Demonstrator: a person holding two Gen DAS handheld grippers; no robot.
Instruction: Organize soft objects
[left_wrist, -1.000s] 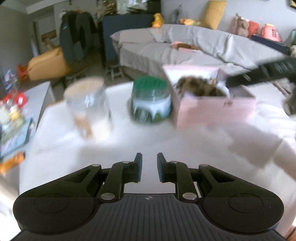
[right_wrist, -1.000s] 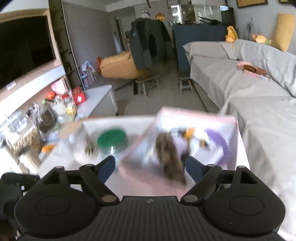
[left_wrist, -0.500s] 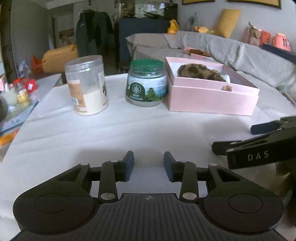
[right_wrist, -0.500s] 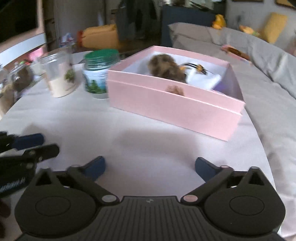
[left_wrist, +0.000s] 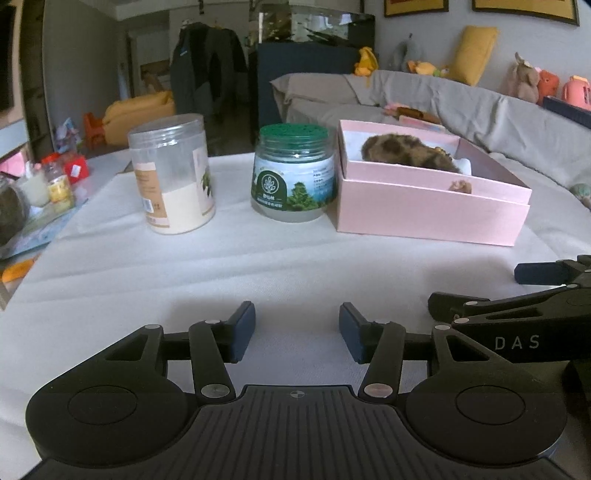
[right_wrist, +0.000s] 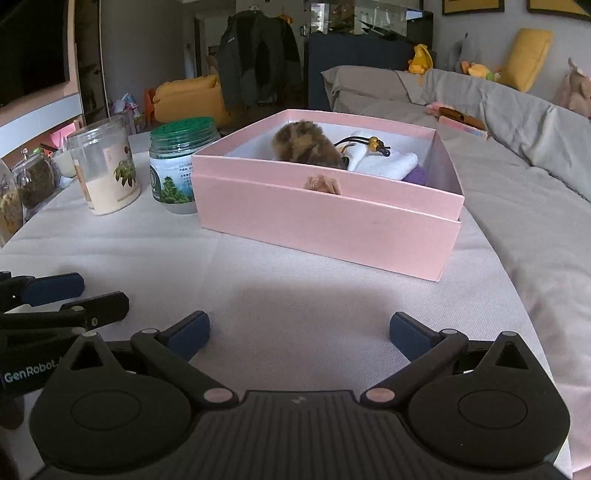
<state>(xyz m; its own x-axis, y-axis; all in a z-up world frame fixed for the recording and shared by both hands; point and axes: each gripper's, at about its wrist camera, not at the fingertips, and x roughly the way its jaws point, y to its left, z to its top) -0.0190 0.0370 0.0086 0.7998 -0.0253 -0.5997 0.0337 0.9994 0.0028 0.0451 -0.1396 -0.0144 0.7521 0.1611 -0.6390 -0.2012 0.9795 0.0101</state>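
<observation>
Your left hand-held gripper (left_wrist: 297, 330) and right hand-held gripper (right_wrist: 299, 332) hang spread and empty over the desk's (right_wrist: 314, 280) near edge. The furry toy (right_wrist: 306, 147) and towel (right_wrist: 384, 162) sit in the pink box (right_wrist: 325, 218) toward the far right, so sorting looks done.

Both wrist views look low across the table (left_wrist: 295, 258) (sharing the pink box (right_wrist: 325, 221)).

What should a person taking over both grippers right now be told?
Left gripper: open, empty, low over the table.
Right gripper: open wider, empty, facing the pink box.
In the box: brown furry toy, white folded cloth, something purple.
Two jars stand left of the box.
Left: no soft item visible outside the box; check the table.
</observation>
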